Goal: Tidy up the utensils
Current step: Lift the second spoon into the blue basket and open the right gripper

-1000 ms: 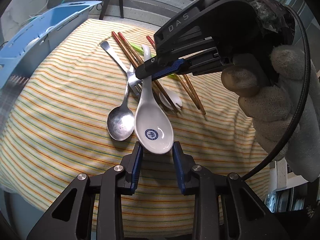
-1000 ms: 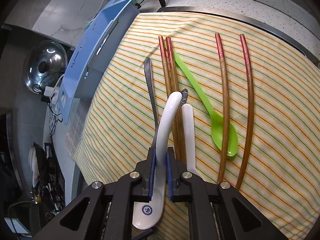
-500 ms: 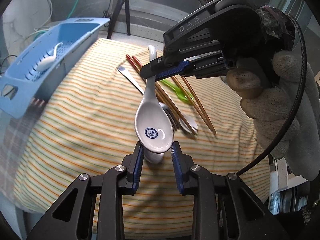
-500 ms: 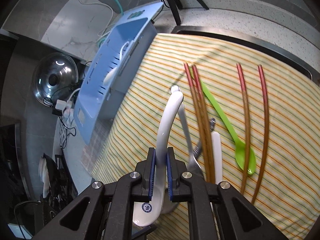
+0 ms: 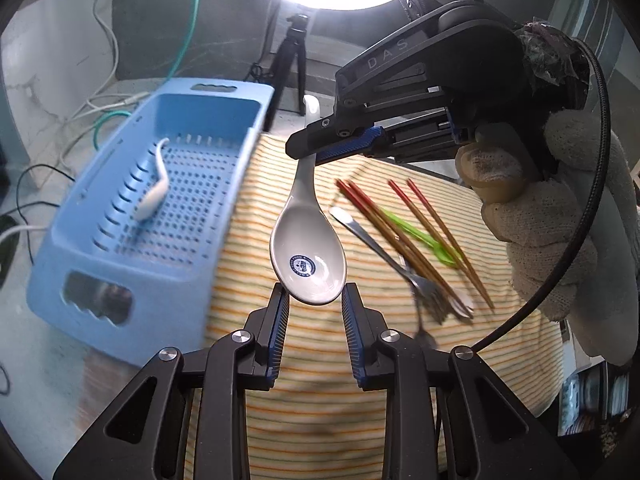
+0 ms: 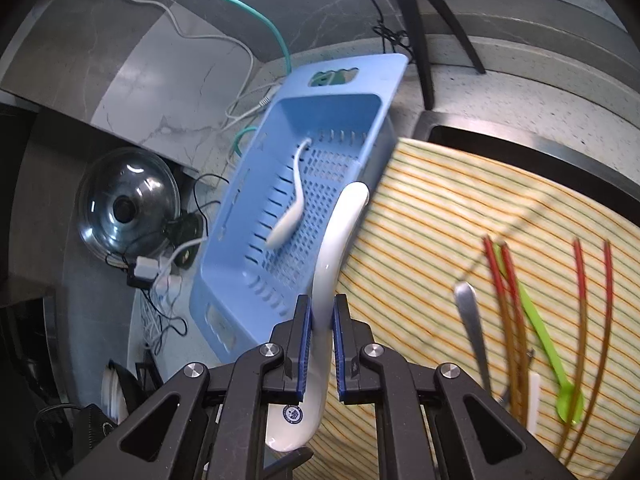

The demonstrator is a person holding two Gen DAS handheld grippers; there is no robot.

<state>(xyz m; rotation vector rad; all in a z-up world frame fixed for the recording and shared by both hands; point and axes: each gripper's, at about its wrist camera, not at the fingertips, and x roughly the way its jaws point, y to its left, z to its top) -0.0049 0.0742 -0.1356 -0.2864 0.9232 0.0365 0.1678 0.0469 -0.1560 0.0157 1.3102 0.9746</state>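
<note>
Both grippers are carrying the white ceramic soup spoon (image 5: 307, 246), right gripper (image 6: 320, 344) clamping its handle, left gripper (image 5: 314, 312) pinching its bowl, toward the blue basket (image 5: 240, 184) at ten o'clock; both should be keeping pace, level.

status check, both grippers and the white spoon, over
Right gripper shut on white spoon handle. Left gripper shut on its bowl. Spoon airborne beside blue basket. Nothing in the way.
</note>
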